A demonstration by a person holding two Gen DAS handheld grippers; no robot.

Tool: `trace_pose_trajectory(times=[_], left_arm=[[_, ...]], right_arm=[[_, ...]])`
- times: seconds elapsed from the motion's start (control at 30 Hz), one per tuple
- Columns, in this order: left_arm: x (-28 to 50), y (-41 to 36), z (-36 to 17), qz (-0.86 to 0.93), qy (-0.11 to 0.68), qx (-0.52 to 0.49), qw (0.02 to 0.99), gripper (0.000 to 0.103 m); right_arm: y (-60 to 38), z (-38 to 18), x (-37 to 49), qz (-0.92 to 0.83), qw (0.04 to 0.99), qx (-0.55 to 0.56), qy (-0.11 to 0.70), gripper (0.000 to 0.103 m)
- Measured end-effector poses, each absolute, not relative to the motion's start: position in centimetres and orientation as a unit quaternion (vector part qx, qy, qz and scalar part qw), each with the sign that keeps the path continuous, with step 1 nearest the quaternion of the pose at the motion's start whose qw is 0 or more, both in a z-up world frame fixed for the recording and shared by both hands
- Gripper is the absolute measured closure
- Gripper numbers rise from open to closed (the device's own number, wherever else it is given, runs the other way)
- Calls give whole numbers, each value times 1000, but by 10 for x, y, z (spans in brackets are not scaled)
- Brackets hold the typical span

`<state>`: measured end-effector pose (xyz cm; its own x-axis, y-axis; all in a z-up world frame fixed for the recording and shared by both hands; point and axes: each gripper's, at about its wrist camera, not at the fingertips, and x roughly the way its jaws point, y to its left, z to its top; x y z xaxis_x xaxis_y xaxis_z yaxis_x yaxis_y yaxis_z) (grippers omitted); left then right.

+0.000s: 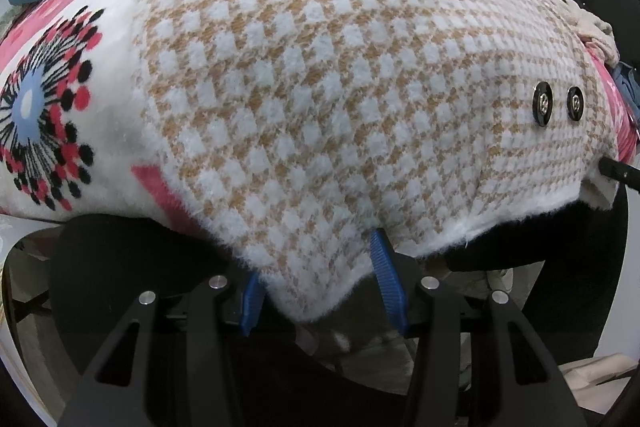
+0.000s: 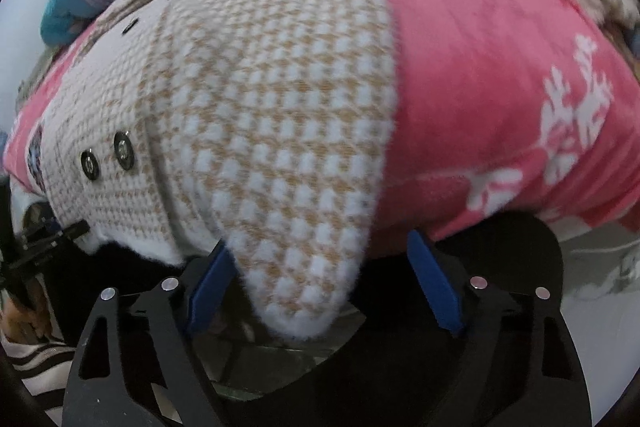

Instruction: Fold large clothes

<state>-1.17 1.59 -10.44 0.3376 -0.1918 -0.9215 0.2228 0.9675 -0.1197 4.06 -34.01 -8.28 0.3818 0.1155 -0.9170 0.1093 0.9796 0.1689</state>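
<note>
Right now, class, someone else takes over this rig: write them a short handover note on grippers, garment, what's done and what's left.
Left gripper: hem corner of the checked coat sits between its blue pads, apparently pinched.
Right gripper: jaws apart, a rounded corner of the coat hangs between them, not pinched.
The coat lies spread on the pink blanket, its black snap buttons showing.
Done: coat laid out, both corners reached.
Left: close the right gripper, then probably fold the hem upward.

Left gripper [image 1: 316, 267] points steeply down, its blue pads [image 1: 387, 277] partly apart with fabric between them. Right gripper [image 2: 320, 283] also points steeply down, blue pads [image 2: 434, 287] set wide, fabric hanging loosely between them.
</note>
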Motion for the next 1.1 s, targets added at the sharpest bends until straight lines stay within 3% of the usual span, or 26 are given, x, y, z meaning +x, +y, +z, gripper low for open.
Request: trace_pose_trajectory(times=[0.17, 0.63, 0.7, 0.83, 0.93, 0.97, 1.1], left_arm=[[-14, 14, -103, -128, 561, 13, 818, 55], [-15, 14, -103, -127, 564, 16, 816, 55], [-15, 14, -103, -127, 563, 16, 816, 55], [-15, 15, -104, -129, 561, 11, 818, 55], [-14, 18, -106, -131, 558, 0, 819, 55], [-14, 19, -106, -132, 556, -5, 820, 60], [-15, 26, -101, -132, 552, -8, 823, 86]], right_arm=[[-365, -100, 47, 25, 815, 142, 562, 34], [-426, -86, 23, 58, 822, 267, 500, 36], [-439, -94, 32, 32, 816, 269, 510, 52], [-454, -119, 41, 38, 788, 318, 526, 67], [-449, -123, 45, 54, 785, 311, 534, 88], [-444, -117, 42, 51, 791, 295, 534, 97], [-434, -69, 21, 20, 826, 239, 510, 99]])
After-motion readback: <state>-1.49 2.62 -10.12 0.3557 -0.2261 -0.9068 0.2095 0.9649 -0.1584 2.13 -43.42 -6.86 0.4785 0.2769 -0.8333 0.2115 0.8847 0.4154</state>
